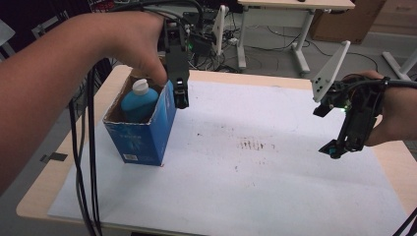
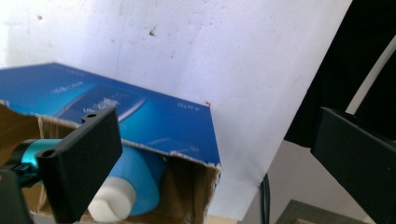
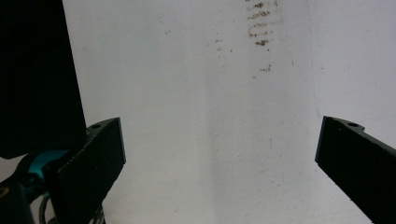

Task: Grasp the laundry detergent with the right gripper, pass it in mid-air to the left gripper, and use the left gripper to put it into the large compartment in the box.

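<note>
The left hand-held gripper [image 1: 180, 101] hangs at the far-right corner of an open blue carton [image 1: 142, 129], pointing down. In the left gripper view its jaws stand wide apart and hold nothing: one jaw sits over the carton's open top, the other is outside the carton, over the white sheet [image 1: 255, 167] and the desk edge. Whether a jaw touches the carton wall cannot be determined.

The carton stands upright on the left part of the desk [image 1: 401, 162], on the white sheet. Its top edge is torn and shows brown card on the inside. Inside it stands a blue bottle [image 1: 138, 101] with a white cap [image 1: 140, 86], upright, its cap just above the carton rim. In the left gripper view the bottle [image 2: 140, 179] lies just below the inner jaw.

The right hand-held gripper [image 1: 339, 142] is held above the right side of the sheet, well apart from the carton. In the right gripper view its jaws are wide apart and empty, over bare white sheet with dark smudges [image 3: 260, 28].

Black cables [image 1: 86, 162] hang down past the desk's left edge.
</note>
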The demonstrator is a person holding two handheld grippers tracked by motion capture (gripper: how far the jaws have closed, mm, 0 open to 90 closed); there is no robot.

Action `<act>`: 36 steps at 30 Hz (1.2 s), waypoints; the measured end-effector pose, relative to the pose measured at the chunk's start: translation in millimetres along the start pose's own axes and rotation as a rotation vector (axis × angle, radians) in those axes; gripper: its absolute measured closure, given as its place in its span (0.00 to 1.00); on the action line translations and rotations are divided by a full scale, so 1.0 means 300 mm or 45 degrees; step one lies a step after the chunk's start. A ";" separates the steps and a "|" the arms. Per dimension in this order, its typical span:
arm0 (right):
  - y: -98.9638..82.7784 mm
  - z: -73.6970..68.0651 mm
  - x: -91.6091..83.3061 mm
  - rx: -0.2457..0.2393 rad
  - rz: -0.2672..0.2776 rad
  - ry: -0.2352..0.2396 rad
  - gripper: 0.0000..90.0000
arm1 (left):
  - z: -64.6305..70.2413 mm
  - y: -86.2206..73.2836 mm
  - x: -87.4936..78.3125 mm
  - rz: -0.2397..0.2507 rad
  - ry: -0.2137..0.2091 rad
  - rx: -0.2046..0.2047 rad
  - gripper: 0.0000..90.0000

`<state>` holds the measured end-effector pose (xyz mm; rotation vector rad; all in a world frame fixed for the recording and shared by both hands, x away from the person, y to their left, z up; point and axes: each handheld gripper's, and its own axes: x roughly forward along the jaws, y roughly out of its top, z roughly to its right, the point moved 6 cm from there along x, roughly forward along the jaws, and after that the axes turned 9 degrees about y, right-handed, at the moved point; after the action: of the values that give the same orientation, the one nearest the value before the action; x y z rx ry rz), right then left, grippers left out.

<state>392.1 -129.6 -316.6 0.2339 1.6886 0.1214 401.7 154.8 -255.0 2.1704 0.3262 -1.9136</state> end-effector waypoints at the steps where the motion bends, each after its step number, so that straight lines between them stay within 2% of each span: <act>1: -0.002 0.001 0.001 0.003 -0.006 0.006 0.01 | 0.000 0.009 0.003 0.003 -0.002 0.023 0.02; 5: -0.009 0.015 0.006 -0.002 -0.012 0.012 0.01 | 0.000 0.035 0.016 0.006 0.003 0.054 0.02; 7: -0.015 0.024 0.011 -0.002 -0.020 0.015 0.01 | 0.000 0.049 0.025 0.012 0.005 0.088 0.02; 13: -0.032 0.037 0.021 0.005 -0.048 0.019 0.01 | 0.015 0.084 0.036 0.036 -0.024 0.145 0.02; 19: -0.045 0.046 0.041 -0.001 -0.095 0.015 0.01 | 0.031 0.108 0.050 0.019 -0.018 0.179 0.02; 28: -0.036 0.050 0.052 -0.014 -0.106 0.025 0.01 | 0.046 0.110 0.059 0.024 -0.033 0.191 0.02; 36: -0.036 0.058 0.056 -0.017 -0.102 0.030 0.01 | 0.038 0.117 0.070 0.021 -0.034 0.196 0.02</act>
<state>406.4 -137.2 -337.4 0.1552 1.7177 0.0758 404.5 118.3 -276.4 2.2322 0.1601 -2.0181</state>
